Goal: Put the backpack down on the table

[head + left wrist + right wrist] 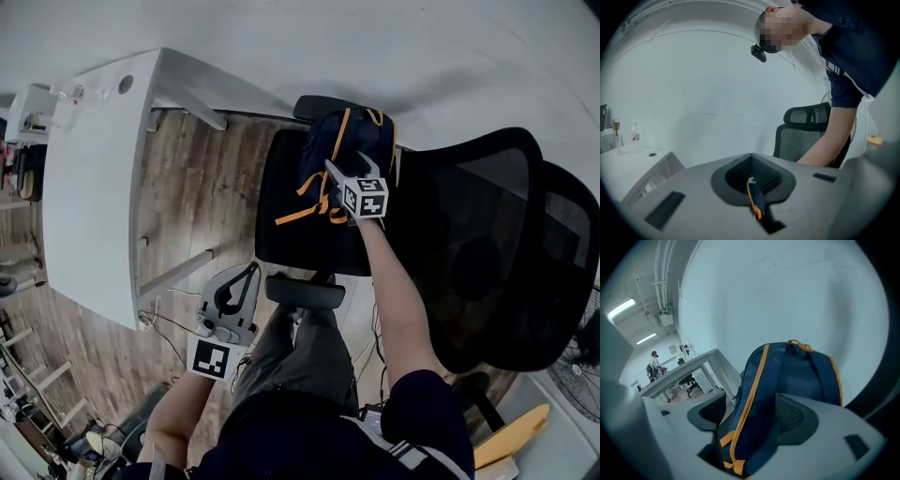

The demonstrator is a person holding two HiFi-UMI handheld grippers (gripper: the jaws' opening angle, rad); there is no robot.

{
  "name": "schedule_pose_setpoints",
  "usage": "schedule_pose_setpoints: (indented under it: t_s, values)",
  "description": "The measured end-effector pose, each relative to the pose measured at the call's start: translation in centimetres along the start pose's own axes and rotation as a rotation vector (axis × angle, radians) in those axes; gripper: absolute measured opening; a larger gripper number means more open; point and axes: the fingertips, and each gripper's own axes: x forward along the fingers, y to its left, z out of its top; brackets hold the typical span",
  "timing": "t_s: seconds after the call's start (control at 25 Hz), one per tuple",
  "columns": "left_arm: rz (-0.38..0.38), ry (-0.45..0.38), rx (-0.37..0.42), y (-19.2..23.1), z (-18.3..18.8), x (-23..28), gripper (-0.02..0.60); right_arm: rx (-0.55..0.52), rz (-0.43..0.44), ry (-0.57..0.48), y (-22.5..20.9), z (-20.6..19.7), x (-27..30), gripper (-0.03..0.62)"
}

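**Head view.** The backpack (352, 141) stands on the far part of the chair seat (291, 234). The right gripper (339, 180) is at its near face. The left gripper (246, 278) hangs well apart from it, above the floor (202, 187). The table (94, 187) lies to the picture's left of the chair, so the carry must run leftward over the seat edge and a strip of floor.

**Left gripper view.** The fingers are closed together and grasp nothing of the task. A thin blue-and-orange strip (754, 199) shows in the slot at their base (what it is cannot be told).

**Right gripper view.** The fingers are spread, one on each side of the backpack's upright, orange-piped edge. Floor shows between the left finger and the fabric, so the grasp is judged not yet clamped. The long axis is vertical, with the carry handle (799, 344) uppermost. The right hand is the nearer.
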Motion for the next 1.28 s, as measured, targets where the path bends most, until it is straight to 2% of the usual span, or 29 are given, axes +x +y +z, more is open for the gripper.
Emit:
schedule_pose_setpoints:
  t_s: [0.36, 0.48, 0.76, 1.0, 1.12, 1.28]
  values:
    - [0.003, 0.013, 0.0, 0.5, -0.9, 0.7, 0.003, 0.051, 0.025, 0.023, -1.3, -0.9, 2.0, 0.331]
    - [0.005, 0.018, -0.004, 0.6, -1.2, 1.0, 0.003, 0.103, 0.06, 0.031, -1.9, -1.3, 2.7, 0.328]
    - [0.012, 0.034, 0.003, 1.0, -2.1, 1.0, 0.003, 0.144, 0.121, 0.027, -2.6, -1.7, 4.4, 0.296]
    - [0.017, 0.047, -0.004, 1.1, -3.0, 0.9, 0.003, 0.145, 0.2, 0.014, -2.2, -1.9, 4.5, 0.235]
    - [0.02, 0.05, -0.01, 1.1, -3.3, 0.9, 0.003, 0.157, 0.264, -0.002, -1.4, -1.5, 4.3, 0.15]
    - [0.022, 0.059, -0.014, 1.0, -3.8, 0.6, 0.003, 0.225, 0.334, -0.042, -0.5, -1.0, 4.1, 0.122]
